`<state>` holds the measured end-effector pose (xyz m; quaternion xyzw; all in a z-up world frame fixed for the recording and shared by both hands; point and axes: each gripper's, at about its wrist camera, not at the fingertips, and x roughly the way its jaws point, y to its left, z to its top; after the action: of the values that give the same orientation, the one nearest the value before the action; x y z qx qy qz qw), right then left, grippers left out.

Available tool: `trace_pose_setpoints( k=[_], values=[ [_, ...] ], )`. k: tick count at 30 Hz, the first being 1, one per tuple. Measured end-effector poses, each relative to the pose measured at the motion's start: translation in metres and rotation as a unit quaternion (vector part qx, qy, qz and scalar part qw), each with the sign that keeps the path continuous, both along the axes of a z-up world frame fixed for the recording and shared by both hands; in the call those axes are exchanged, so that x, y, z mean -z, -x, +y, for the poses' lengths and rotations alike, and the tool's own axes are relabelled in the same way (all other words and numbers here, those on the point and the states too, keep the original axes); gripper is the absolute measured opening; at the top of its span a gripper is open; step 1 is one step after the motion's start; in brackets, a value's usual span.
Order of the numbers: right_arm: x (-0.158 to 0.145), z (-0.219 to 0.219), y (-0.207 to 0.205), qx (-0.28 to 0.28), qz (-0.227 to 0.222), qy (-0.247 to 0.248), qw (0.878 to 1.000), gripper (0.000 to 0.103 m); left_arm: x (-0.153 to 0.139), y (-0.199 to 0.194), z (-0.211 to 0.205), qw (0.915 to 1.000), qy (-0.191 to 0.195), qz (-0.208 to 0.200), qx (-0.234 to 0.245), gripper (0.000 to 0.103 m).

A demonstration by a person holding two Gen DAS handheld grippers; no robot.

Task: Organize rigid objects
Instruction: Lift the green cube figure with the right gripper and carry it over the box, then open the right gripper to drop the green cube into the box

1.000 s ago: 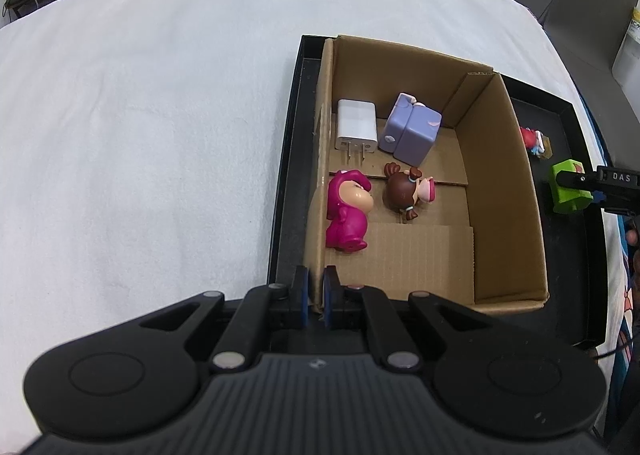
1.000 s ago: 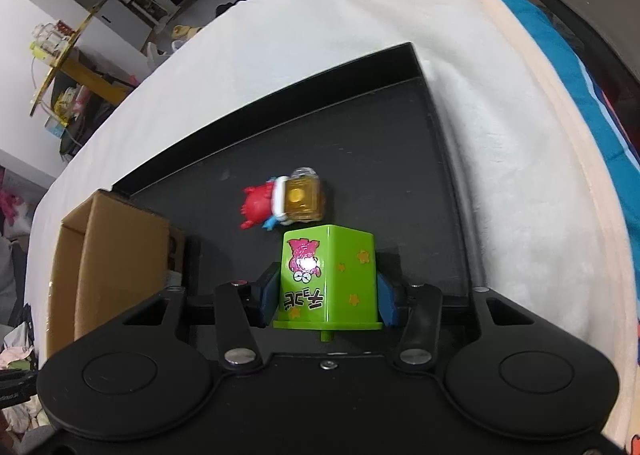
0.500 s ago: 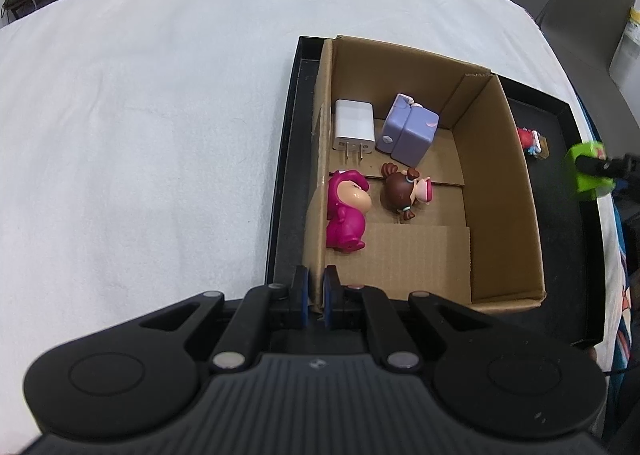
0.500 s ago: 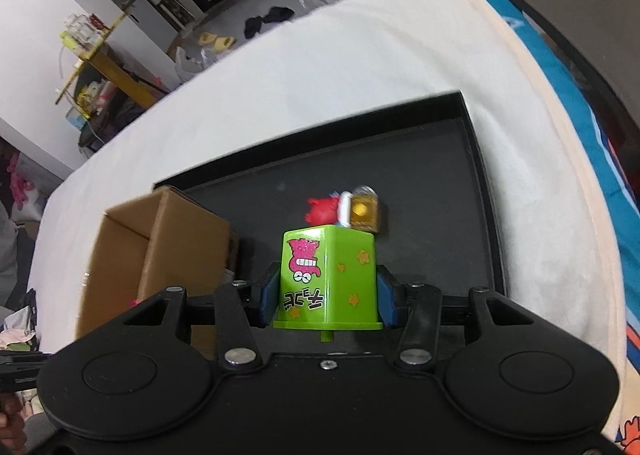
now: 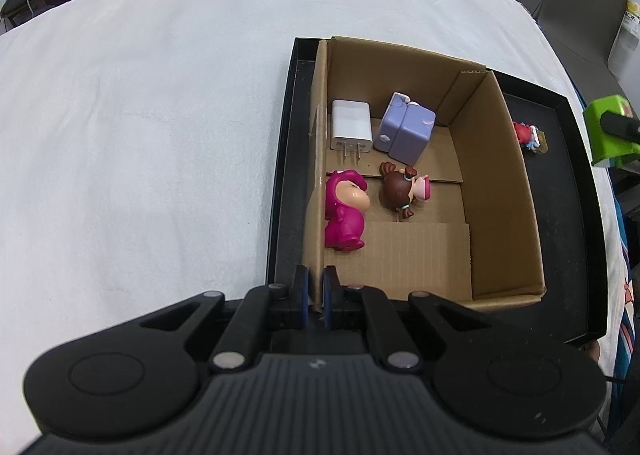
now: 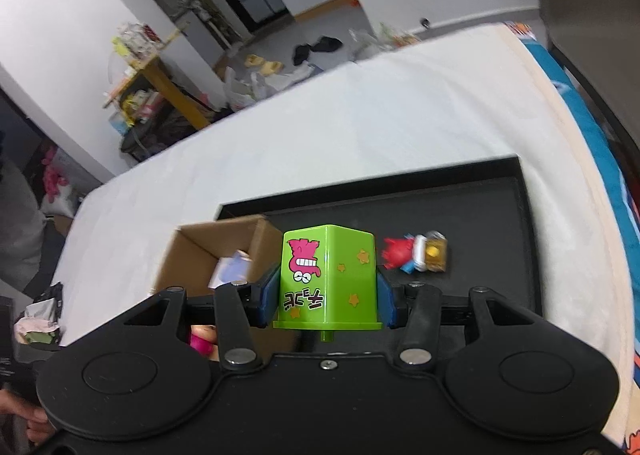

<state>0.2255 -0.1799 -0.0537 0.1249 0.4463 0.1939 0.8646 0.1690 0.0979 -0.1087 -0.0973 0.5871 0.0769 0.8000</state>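
Note:
A cardboard box [image 5: 500, 191] stands in a black tray [image 5: 568, 223] on the white cloth. Inside lie a white charger [image 5: 351, 126], a lilac block [image 5: 406, 127], a magenta figure [image 5: 344, 211] and a brown-haired doll [image 5: 402, 191]. My left gripper [image 5: 315, 295] is shut on the box's near left wall. My right gripper [image 6: 326, 295] is shut on a green box [image 6: 328, 275] with a pink cartoon face, held in the air above the tray; it shows at the right edge [image 5: 606, 131] in the left wrist view. A small red figure [image 6: 416, 255] lies on the tray floor.
White cloth [image 5: 140, 135] covers the surface left of the tray. The tray [image 6: 496, 223] has bare black floor right of the box [image 6: 208, 255]. Beyond the surface are a cluttered yellow shelf [image 6: 156, 83] and bags on the floor. A blue patterned cover [image 6: 592, 127] runs along the right.
My right gripper has lifted the green box up off the tray floor and toward the cardboard box, rolling a little. The left gripper has stayed on the box wall.

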Motion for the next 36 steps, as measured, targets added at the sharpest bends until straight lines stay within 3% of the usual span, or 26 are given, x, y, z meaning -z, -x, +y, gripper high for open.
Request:
trace_pose_setpoints(
  k=[17,36],
  values=[
    [-0.01,0.071,0.006,-0.085,-0.021,-0.005,0.996,0.047,-0.002,0.001,0.001,1.0,0.004,-0.003,0.004,0.006],
    [0.014,0.112,0.005,-0.069,-0.045,-0.005,0.997,0.048,0.0,0.002,0.002,1.0,0.007,-0.005,0.005,0.006]
  ],
)
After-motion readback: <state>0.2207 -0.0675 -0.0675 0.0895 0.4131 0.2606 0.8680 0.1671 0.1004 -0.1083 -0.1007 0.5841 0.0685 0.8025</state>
